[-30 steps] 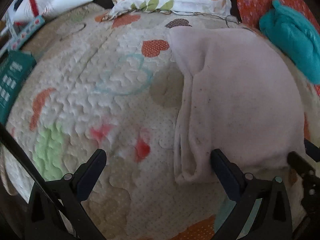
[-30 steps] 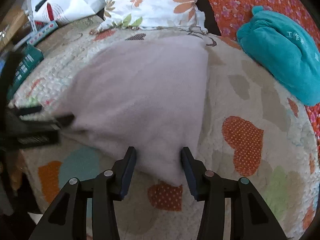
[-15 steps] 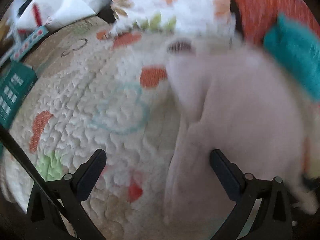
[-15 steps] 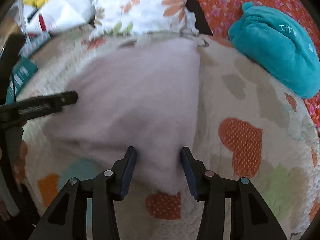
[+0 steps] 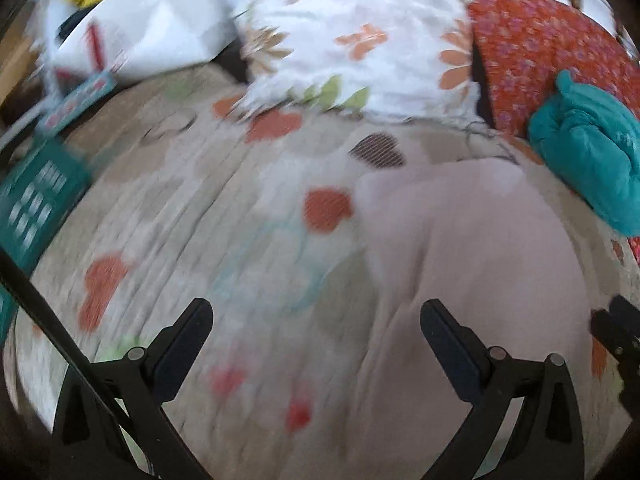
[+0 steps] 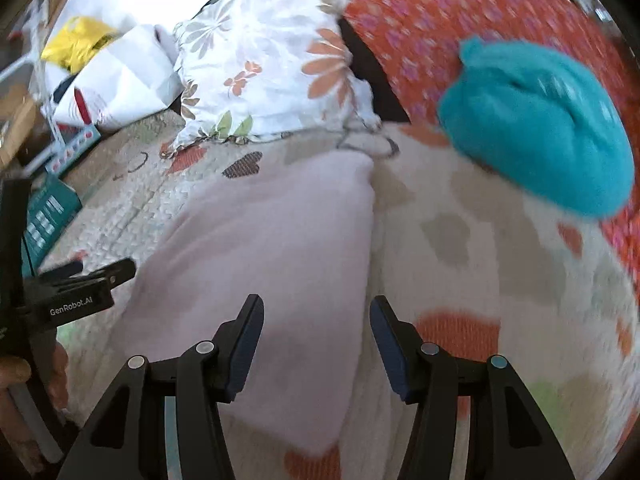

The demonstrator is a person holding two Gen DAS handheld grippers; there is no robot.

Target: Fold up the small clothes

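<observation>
A pale pink garment point(image 6: 272, 240) of soft, matt, fleecy-looking cloth lies on a quilted cotton-like bedspread point(image 6: 472, 240), cream with stitched, puckered texture and printed hearts. A teal bundle point(image 6: 536, 136) looks like plush, fuzzy fabric. Behind it, an orange floral pillow point(image 6: 420, 20) and a white floral pillow point(image 6: 264, 68) are smooth woven cloth, slightly wrinkled. A white bag point(image 6: 120, 80) looks like creased, faintly glossy plastic or paper. Both grippers, right point(image 6: 316, 340) and left point(image 5: 316, 340), are matt black plastic with small shiny metal pins.
</observation>
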